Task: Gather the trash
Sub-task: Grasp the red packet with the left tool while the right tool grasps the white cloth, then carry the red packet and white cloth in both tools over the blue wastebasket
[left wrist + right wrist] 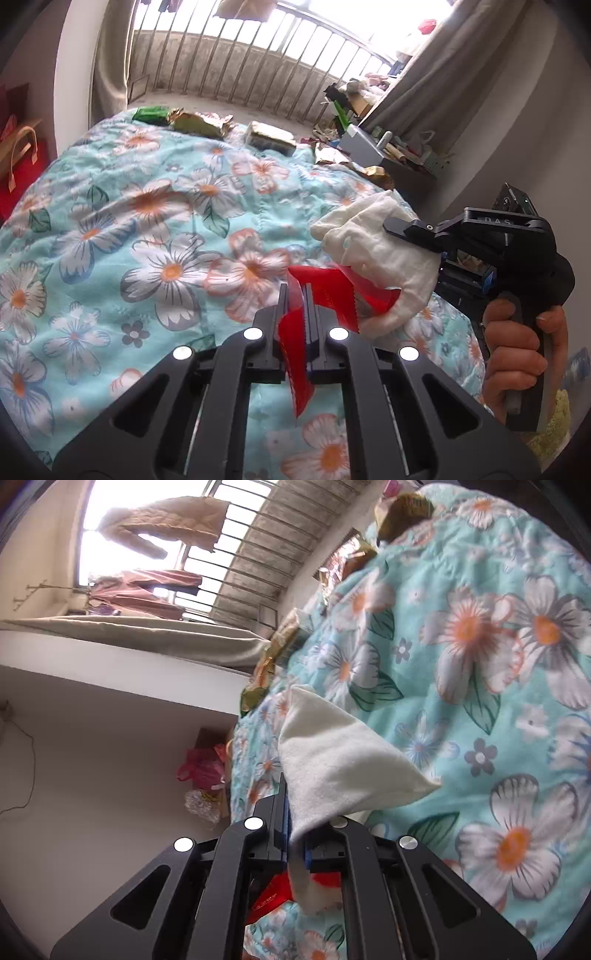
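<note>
My left gripper is shut on a red plastic wrapper above the floral quilt. The wrapper's far end reaches into a white cloth bag. My right gripper is shut on that white cloth bag and holds it up at the bed's right side; in the left wrist view the right gripper's fingers clamp the bag's edge. A bit of the red wrapper shows under the right gripper.
Gold and green wrappers and a foil packet lie along the quilt's far edge, more at the far right corner. A cluttered shelf stands right of the bed. Red bags stand left.
</note>
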`<move>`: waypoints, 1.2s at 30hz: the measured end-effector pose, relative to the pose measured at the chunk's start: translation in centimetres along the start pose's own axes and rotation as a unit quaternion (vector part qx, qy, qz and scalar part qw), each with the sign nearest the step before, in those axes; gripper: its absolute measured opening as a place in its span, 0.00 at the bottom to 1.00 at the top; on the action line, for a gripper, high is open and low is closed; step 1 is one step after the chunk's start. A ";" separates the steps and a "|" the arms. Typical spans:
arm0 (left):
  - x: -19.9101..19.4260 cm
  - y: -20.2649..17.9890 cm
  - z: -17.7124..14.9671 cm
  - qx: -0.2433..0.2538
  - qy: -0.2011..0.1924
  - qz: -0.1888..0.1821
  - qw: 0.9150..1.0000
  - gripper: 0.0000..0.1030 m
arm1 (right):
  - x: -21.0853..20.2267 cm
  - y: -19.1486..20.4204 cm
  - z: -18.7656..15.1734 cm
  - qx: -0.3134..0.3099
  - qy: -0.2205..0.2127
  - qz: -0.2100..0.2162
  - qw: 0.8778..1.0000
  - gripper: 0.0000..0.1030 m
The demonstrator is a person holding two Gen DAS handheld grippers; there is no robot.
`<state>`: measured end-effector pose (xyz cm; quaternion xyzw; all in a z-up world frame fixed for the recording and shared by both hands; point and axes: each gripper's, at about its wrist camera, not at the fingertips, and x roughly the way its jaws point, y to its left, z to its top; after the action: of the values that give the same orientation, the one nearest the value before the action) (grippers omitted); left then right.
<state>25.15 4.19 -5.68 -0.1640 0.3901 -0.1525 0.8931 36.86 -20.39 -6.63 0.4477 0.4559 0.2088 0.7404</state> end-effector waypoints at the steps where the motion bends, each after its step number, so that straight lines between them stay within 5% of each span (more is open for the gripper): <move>1: -0.4 -0.3 0.0 0.006 -0.003 -0.002 1.000 0.04 | -0.9 0.3 -0.3 -0.003 -0.005 0.004 1.000 0.06; 36: -10.1 -15.8 -6.5 0.217 -0.043 -0.045 0.974 0.04 | -25.6 -4.8 -13.2 0.013 -0.143 0.050 0.988 0.06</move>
<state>11.49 -7.15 3.17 0.0098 0.3008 -0.2663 0.9157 12.30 -34.94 -0.67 0.5046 0.3249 0.1730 0.7809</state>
